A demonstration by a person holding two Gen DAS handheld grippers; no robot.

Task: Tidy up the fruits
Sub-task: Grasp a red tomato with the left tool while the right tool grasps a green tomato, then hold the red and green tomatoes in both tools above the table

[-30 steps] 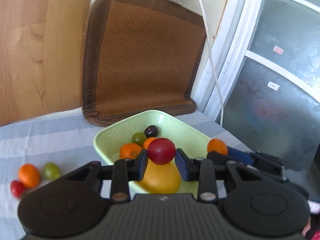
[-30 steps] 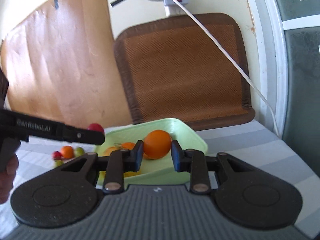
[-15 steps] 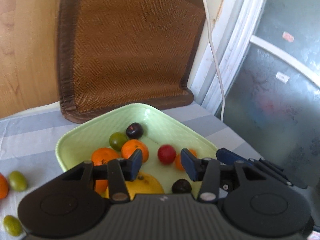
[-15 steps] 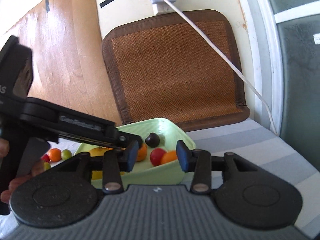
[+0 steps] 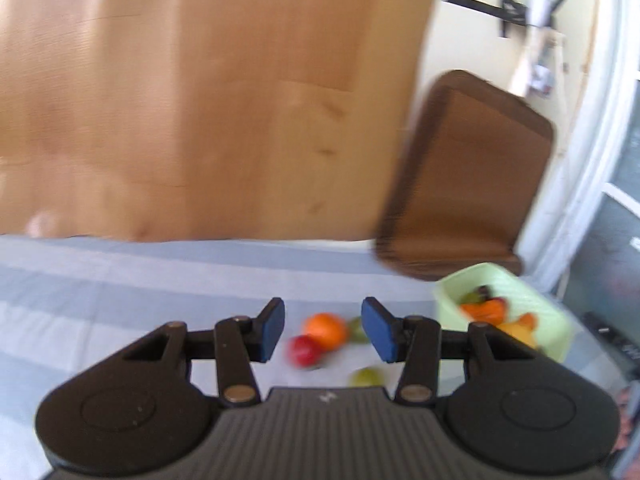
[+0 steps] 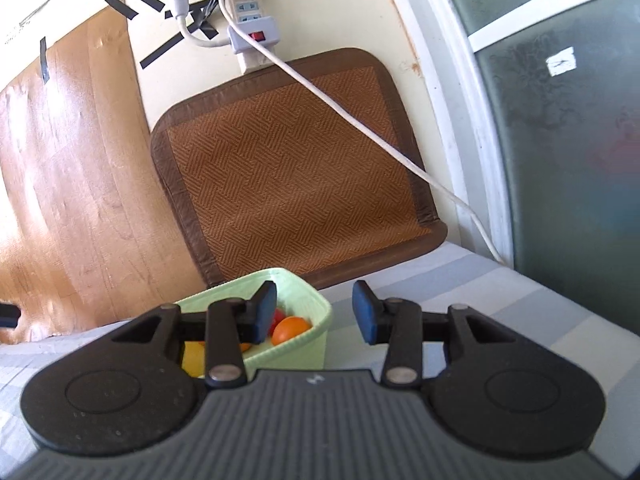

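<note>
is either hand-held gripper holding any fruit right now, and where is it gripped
Nothing is held. The left hand-held gripper is open with loose fruit on the cloth beyond it; the right hand-held gripper is open beside the green bowl.

We seem to be in a home, at a table pushed up against a wall. A striped grey cloth (image 5: 120, 280) covers the table, and a woven mat (image 6: 288, 176) leans on the cream wall. A power strip (image 6: 250, 28) is taped up there, its white cord (image 6: 360, 120) trailing down past a white window frame (image 6: 452, 120) with frosted glass (image 6: 568, 160). A wood panel (image 5: 200, 100) stands behind. A green bowl (image 6: 316, 312) holds small fruit (image 6: 294, 328), with more fruit (image 5: 324, 330) loose on the cloth.
</note>
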